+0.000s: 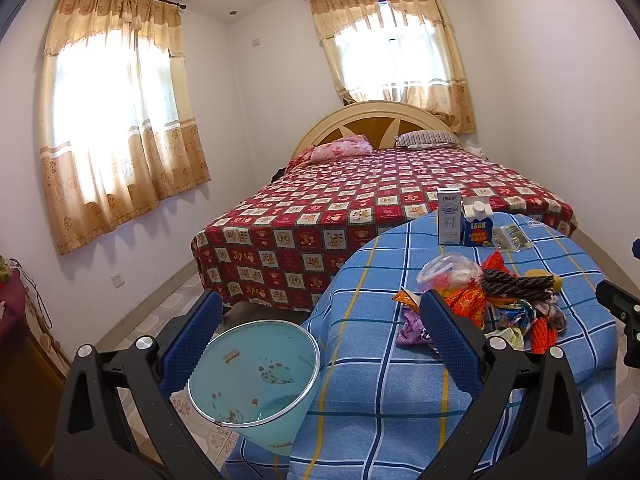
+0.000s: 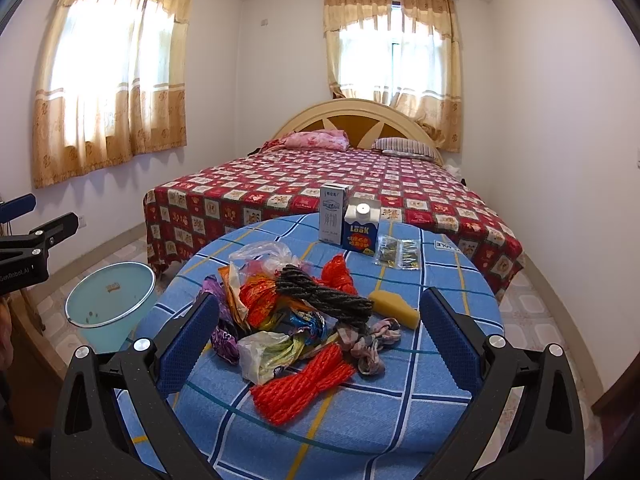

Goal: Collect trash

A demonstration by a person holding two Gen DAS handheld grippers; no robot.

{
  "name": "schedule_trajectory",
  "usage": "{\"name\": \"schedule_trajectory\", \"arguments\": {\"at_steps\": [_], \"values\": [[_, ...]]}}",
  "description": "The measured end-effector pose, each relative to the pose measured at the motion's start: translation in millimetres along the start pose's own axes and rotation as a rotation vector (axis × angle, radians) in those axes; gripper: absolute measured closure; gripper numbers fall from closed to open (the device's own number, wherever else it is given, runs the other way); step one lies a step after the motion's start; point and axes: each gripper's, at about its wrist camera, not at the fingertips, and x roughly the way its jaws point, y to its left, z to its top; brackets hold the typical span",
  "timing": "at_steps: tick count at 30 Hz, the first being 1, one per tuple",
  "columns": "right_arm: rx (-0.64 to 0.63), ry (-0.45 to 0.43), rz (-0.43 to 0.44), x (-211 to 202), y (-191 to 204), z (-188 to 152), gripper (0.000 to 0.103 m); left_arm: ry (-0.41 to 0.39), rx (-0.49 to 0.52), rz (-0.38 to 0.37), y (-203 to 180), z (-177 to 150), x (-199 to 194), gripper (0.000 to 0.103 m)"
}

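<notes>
A pile of trash [image 2: 296, 316] lies on the round table with a blue checked cloth [image 2: 360, 412]: crumpled wrappers, a clear plastic bag [image 2: 260, 254], red mesh [image 2: 304, 384], a dark rope bundle [image 2: 324, 296], a yellow sponge [image 2: 396, 310]. The pile also shows in the left wrist view [image 1: 500, 300]. A light-blue bin [image 1: 256, 380] stands on the floor left of the table, also in the right wrist view [image 2: 110, 300]. My left gripper [image 1: 320, 316] is open above the bin and table edge. My right gripper [image 2: 320, 312] is open, its jaws wide around the pile, empty.
Two cartons, one white [image 2: 332, 216] and one blue [image 2: 360, 228], and a clear packet [image 2: 398, 256] stand at the table's far side. A bed with a red patterned cover [image 2: 320, 184] lies behind. A wooden cabinet [image 1: 24, 360] is at the left.
</notes>
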Motion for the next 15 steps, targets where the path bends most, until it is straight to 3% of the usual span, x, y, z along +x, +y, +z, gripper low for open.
{"name": "schedule_trajectory", "arguments": {"at_steps": [15], "values": [[0.0, 0.005, 0.004, 2.4, 1.2, -2.3, 0.005, 0.005, -0.003, 0.006, 0.7, -0.7, -0.1, 0.006]]}}
